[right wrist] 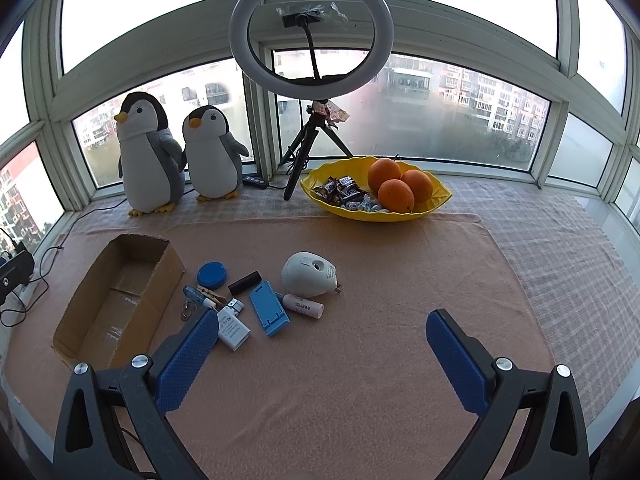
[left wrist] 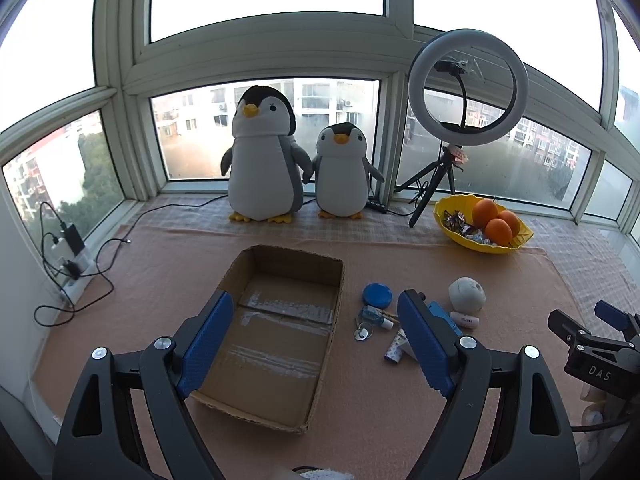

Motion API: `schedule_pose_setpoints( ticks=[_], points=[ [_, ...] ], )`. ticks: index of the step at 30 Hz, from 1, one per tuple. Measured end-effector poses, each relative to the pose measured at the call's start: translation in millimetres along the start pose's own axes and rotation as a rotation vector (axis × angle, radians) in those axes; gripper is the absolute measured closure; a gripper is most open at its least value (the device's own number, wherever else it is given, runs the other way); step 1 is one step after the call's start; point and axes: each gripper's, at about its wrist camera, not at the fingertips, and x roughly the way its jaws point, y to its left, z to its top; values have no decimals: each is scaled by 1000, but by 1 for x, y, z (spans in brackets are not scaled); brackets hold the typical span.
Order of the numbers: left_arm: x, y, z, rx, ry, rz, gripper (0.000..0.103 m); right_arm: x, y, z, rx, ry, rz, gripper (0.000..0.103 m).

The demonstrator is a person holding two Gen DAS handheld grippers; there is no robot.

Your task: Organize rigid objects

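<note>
An open cardboard box [left wrist: 276, 416] [right wrist: 68, 340] lies empty on the pink cloth. Right of it is a cluster of small items: a blue round lid [left wrist: 377, 294] [right wrist: 212, 275], a white rounded device [left wrist: 466, 294] [right wrist: 310, 279], a blue phone stand [right wrist: 269, 309], a black tube [right wrist: 244, 282], a pink-white tube [right wrist: 303, 305], a white box [right wrist: 233, 330], a clothespin with a small blue bottle [right wrist: 206, 296]. My left gripper [left wrist: 316, 320] hovers open over the box. My right gripper [right wrist: 322, 334] hangs open, near the cluster's right, nothing between its fingers.
Two plush penguins [left wrist: 264, 156] [left wrist: 344, 172] stand at the window. A ring light on a tripod [left wrist: 466, 88] and a yellow bowl [right wrist: 436, 204] holding oranges and sweets sit at the back right. Cables and a power strip [left wrist: 76, 276] lie at the left.
</note>
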Motion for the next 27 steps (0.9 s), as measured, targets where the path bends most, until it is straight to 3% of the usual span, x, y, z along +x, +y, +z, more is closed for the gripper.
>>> schedule_pose_setpoints(
  ticks=[27],
  points=[
    [1, -1, -2, 0, 1, -2, 18, 1, 3, -3, -6, 9, 0, 0]
  ],
)
